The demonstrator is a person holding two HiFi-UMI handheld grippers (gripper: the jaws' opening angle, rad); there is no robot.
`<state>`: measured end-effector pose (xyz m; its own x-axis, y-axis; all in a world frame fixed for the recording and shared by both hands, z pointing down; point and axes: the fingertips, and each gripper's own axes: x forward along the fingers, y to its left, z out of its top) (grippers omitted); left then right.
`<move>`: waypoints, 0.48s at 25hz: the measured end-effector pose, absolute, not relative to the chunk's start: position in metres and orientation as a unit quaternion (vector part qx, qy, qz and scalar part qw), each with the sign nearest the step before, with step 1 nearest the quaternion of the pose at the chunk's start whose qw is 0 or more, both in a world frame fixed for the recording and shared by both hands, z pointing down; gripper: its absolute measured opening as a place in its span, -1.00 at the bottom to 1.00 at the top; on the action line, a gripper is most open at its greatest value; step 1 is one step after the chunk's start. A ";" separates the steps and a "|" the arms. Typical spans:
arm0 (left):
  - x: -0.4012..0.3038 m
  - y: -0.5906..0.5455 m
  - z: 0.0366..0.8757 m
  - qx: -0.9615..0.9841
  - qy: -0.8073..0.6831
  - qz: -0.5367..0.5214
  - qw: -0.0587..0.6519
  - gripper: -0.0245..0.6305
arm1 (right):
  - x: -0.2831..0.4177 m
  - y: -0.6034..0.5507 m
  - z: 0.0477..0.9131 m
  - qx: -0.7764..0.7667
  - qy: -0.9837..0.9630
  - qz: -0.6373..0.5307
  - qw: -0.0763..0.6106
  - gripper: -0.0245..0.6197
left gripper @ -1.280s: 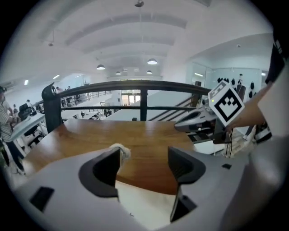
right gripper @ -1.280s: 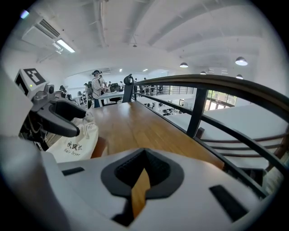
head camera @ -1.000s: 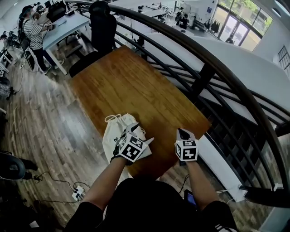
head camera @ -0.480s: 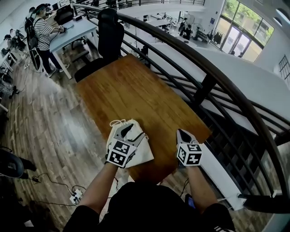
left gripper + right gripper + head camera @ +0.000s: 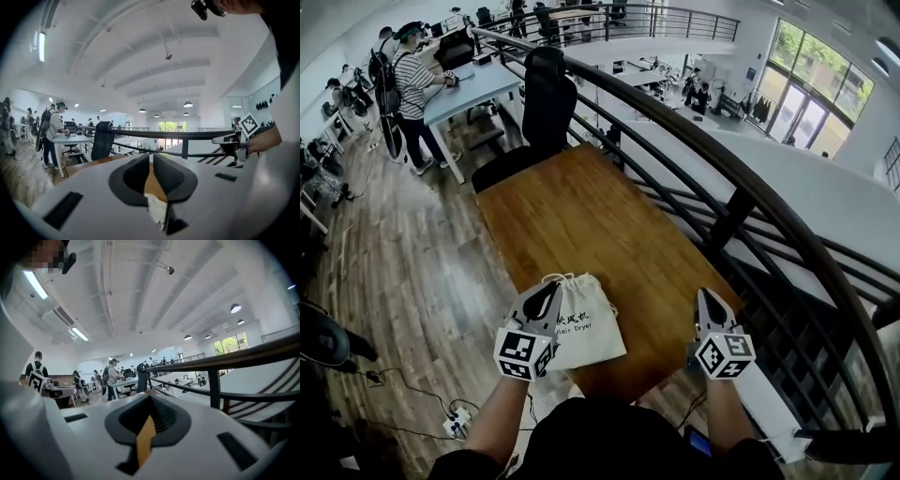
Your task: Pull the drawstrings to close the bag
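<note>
Left hand-held gripper (image 5: pixel 546 292), just closed empty, hovers above the soft white cloth bag (image 5: pixel 589 336); right hand-held gripper (image 5: pixel 705 298) is shut.

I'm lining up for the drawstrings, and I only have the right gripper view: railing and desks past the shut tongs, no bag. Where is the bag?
Observer: The white bag lies flat on the wooden table, at its near left corner, well to the left of your gripper.
Operator: Is the left gripper holding it?
Observer: No. The left gripper hangs over the bag's left edge. Its tongs have just been closing, and nothing is caught between them.
</note>
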<state>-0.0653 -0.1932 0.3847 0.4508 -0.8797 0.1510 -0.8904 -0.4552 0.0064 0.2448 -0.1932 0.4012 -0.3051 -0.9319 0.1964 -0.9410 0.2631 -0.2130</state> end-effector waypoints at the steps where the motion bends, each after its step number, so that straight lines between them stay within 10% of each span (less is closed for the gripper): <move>1: -0.070 -0.189 0.382 0.848 -0.525 0.059 0.042 -0.82 | 0.244 -0.191 0.398 0.587 -0.797 0.144 0.010 -0.94; 12: -0.082 -0.167 0.408 0.831 -0.545 0.058 0.094 -0.82 | 0.241 -0.179 0.431 0.580 -0.795 0.176 0.029 -0.94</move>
<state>-0.0816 -0.1668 0.4080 0.3992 -0.8950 0.1993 -0.9169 -0.3885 0.0919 0.2409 -0.1795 0.4311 -0.3264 -0.9114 0.2507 -0.9319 0.2659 -0.2467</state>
